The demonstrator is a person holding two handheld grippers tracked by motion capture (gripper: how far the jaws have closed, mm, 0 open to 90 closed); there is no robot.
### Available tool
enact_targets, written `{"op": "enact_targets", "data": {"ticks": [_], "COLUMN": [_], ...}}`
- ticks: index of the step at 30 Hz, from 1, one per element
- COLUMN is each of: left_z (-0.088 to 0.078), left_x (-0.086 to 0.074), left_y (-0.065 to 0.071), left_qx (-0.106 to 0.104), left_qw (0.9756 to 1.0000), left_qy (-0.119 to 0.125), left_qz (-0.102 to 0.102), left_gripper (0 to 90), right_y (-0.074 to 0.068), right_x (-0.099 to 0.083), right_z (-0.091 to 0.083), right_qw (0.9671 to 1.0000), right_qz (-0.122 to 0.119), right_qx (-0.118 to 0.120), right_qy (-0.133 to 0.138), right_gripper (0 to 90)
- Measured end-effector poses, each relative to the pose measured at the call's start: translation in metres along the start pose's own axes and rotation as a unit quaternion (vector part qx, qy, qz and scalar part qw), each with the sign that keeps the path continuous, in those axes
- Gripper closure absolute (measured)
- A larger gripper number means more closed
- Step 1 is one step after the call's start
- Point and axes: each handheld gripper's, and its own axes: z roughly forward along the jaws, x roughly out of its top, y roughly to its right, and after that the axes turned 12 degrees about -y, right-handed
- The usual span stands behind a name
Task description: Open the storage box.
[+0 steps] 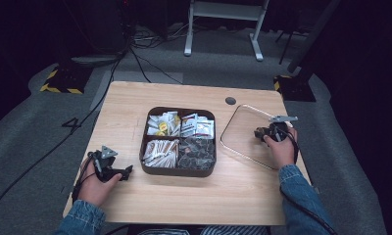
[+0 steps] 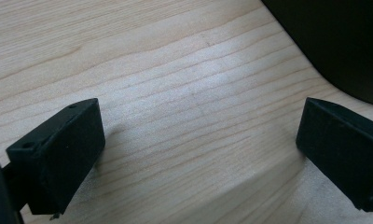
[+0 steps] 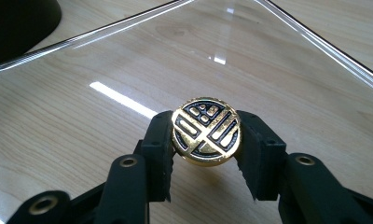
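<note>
1. Where the counter (image 1: 135, 103) runs bare, along its near edge and far-left corner, open wood leaves room on every side of the box (image 1: 178, 171).
2. Left tongs (image 1: 128, 171) rest low on the counter just left of the box, gaping wide with nothing between them; in the left gripper view the box wall (image 2: 343, 42) shows dark at upper right, apart from the tips.
3. Right tongs (image 3: 206, 140) are clamped on a round gold-and-black knob (image 3: 206, 132), held over the clear lid (image 1: 243, 132), which lies flat on the counter right of the box, near the right edge.
4. Whether the knob is joined to the lid, cannot tell.
5. Box: dark, square, rounded corners, four compartments. Far pair holds white sachets (image 1: 196, 126), some with yellow; near-left holds pale paper sticks (image 1: 159, 152); near-right holds dark wrapped pieces (image 1: 196, 152).
6. Lid: transparent, glossy, raised rim, wood grain visible through it.
7. Knob face: raised gold geometric emblem of bars and small squares on black, milled rim. No readable lettering; sachet print too small to read.
8. Small dark round disc (image 1: 230, 101) sits in the counter near the far edge.
</note>
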Motion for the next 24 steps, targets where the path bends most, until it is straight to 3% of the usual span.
{"op": "enact_targets", "data": {"ticks": [24], "left_z": [0.0], "left_x": [0.0], "left_y": [0.0], "left_qx": [0.0], "left_qw": [1.0], "left_qy": [-0.001], "left_qz": [0.0], "left_gripper": [1.4], "right_y": [-0.001], "right_x": [-0.011], "right_z": [0.012], "right_qw": [0.9998], "right_qz": [0.017], "right_qx": [0.007], "right_qy": [-0.005], "right_gripper": [58.1]}}
